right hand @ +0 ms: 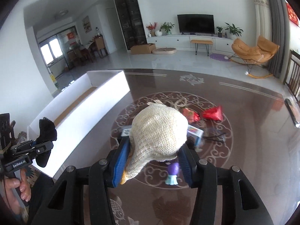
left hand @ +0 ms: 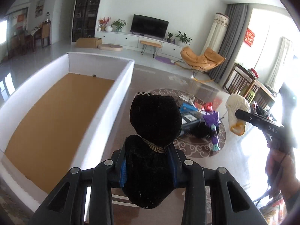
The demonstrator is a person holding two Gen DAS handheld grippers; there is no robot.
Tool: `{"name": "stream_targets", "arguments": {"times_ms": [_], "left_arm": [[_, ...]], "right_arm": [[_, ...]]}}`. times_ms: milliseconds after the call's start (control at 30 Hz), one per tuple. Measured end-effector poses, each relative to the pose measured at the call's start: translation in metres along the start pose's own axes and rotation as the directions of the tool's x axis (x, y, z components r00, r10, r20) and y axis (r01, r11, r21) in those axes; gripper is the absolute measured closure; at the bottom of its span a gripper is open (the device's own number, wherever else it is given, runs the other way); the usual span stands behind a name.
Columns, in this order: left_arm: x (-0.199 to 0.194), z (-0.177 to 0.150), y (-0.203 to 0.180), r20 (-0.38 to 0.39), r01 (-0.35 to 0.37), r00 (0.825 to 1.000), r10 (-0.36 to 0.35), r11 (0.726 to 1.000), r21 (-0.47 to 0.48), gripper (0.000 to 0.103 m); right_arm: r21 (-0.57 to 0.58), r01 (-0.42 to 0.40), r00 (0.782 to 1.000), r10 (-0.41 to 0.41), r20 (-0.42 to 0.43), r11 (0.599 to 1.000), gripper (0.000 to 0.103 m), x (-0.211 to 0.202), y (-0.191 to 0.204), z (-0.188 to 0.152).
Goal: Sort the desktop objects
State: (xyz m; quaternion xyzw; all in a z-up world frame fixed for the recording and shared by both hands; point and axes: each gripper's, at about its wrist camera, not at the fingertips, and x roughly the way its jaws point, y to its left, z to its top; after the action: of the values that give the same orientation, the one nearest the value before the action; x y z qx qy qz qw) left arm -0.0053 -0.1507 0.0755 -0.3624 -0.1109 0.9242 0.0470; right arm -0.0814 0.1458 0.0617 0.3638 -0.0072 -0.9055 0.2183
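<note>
My left gripper [left hand: 149,164] is shut on a black velvet pouch [left hand: 155,120] and holds it in the air just right of the white box [left hand: 105,116] with a brown floor. It also shows in the right wrist view [right hand: 42,146], beside the box [right hand: 90,118]. My right gripper [right hand: 151,161] is shut on a cream knitted pouch [right hand: 159,131] above the table's pile. That pouch also shows in the left wrist view [left hand: 237,112]. On the table lie a purple toy robot [left hand: 213,123], blue boxes [left hand: 189,112] and red packets [right hand: 211,113].
The table [right hand: 253,116] is dark brown glass with a round scroll pattern. A dark flat object [right hand: 291,110] lies at its right edge. Beyond it are a TV cabinet, an orange rocking chair [right hand: 253,50] and a wooden chair [left hand: 241,82].
</note>
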Motion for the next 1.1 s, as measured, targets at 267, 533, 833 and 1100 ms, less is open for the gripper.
{"name": "stream_targets", "arguments": {"times_ms": [267,533,833,1100], "left_arm": [[-0.021,0.030,0.138,-0.034,-0.256,0.967,0.254,0.948,-0.189,0.068],[0.021,0.016,0.174,-0.202,-0.371,0.921,0.333,0.906,-0.202,0.053],[-0.008,0.013,0.155,-0.076,-0.327,0.945,0.319,0.903,-0.279,0.021],[-0.012,0.000,0.004,0.038,-0.051,0.998,0.055,0.995,-0.086,0.009]], "right_arm": [[-0.193,-0.288,0.957,0.287,-0.037,0.938,0.051,0.084,0.203,0.063],[-0.329,-0.261,0.948,0.177,-0.263,0.908,0.029,0.193,0.315,0.045],[-0.332,-0.187,0.982,0.165,-0.093,0.925,0.006,0.131,0.267,0.026],[-0.184,0.124,0.991,-0.111,0.079,0.975,0.000,0.051,0.106,-0.053]]}}
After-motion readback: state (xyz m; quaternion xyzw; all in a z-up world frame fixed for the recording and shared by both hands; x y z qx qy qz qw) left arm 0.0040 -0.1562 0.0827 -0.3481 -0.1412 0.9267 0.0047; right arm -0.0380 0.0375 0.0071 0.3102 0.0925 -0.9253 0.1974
